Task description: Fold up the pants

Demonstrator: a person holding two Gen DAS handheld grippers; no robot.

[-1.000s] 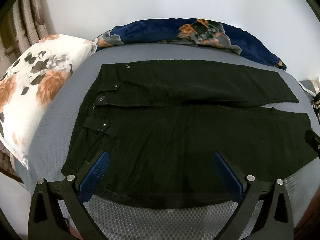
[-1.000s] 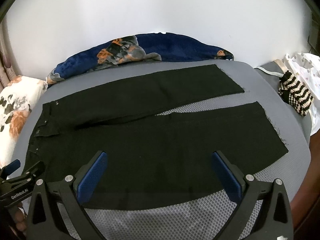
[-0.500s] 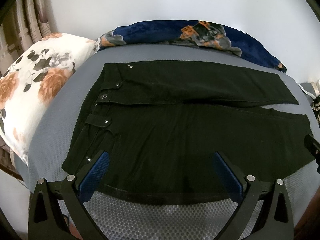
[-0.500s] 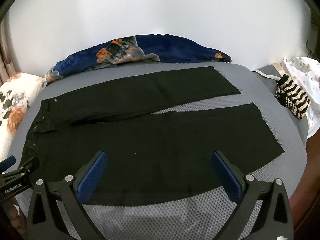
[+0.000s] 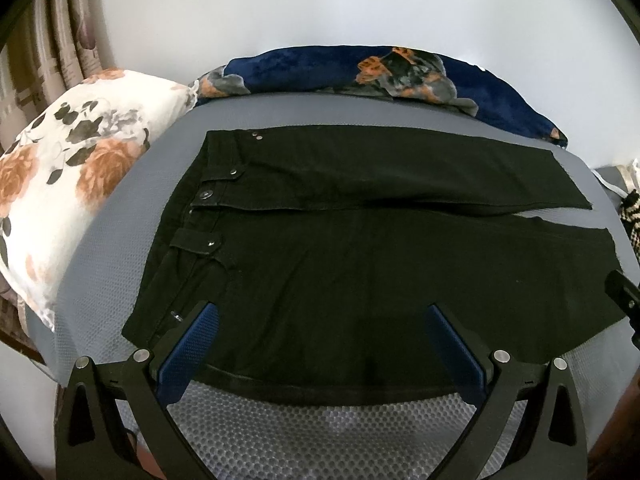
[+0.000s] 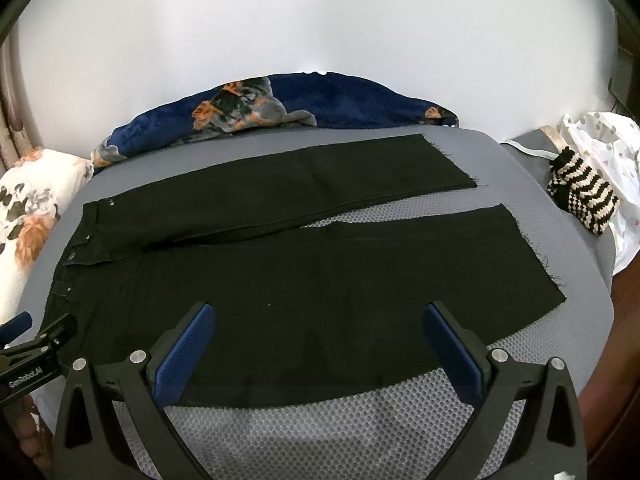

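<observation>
Black pants (image 5: 360, 248) flat on grey bed (image 6: 320, 432), legs parted. Blanket (image 6: 280, 108) beyond pants, pillow (image 5: 80, 184) at waistband, striped knit (image 6: 584, 196) past hems. Left tool (image 5: 320, 344) and right tool (image 6: 320, 344) spread apart, empty; "GenRobot.AI" legible on left tool.

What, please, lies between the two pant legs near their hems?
In the right wrist view, only a bare wedge of the grey mesh bed surface shows between the legs of the black pants.

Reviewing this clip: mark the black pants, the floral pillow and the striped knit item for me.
black pants (image 6: 304, 292), right wrist view, on the near leg's thigh.
white floral pillow (image 5: 72, 184), left wrist view, on an orange flower.
black-and-cream striped knit item (image 6: 584, 196), right wrist view, on its striped middle.
</observation>
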